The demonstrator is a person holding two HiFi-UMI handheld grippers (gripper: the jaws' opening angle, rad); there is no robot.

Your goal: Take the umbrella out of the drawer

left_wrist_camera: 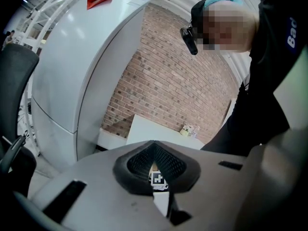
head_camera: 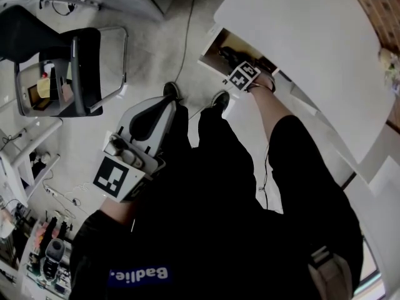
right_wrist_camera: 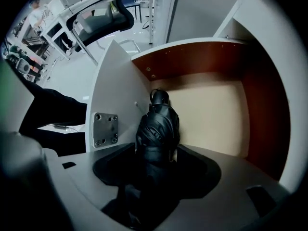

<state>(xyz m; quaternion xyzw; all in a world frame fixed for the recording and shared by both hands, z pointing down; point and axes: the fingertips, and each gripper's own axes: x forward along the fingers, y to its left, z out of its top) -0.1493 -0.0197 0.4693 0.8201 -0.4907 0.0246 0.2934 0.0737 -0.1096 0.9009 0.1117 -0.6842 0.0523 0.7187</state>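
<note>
The drawer (head_camera: 211, 47) stands pulled out under the white desk (head_camera: 300, 42); its pale floor (right_wrist_camera: 211, 114) and red-brown walls fill the right gripper view. A black folded umbrella (right_wrist_camera: 157, 126) lies along the drawer's left wall, dark and partly hidden in the head view (head_camera: 226, 54). My right gripper (right_wrist_camera: 155, 154) (head_camera: 232, 61) points down into the drawer, its jaws wide on either side of the umbrella, pads apart from it. My left gripper (head_camera: 165, 105) (left_wrist_camera: 153, 143) hangs over the person's lap, away from the drawer, shut and empty.
A black office chair (head_camera: 69, 67) stands on the floor at the left, with a cable (head_camera: 187, 36) running past the person's shoes. Cluttered shelves (head_camera: 44, 255) sit at the bottom left. A tall white cabinet (left_wrist_camera: 82, 66) and a brick wall (left_wrist_camera: 178, 81) show in the left gripper view.
</note>
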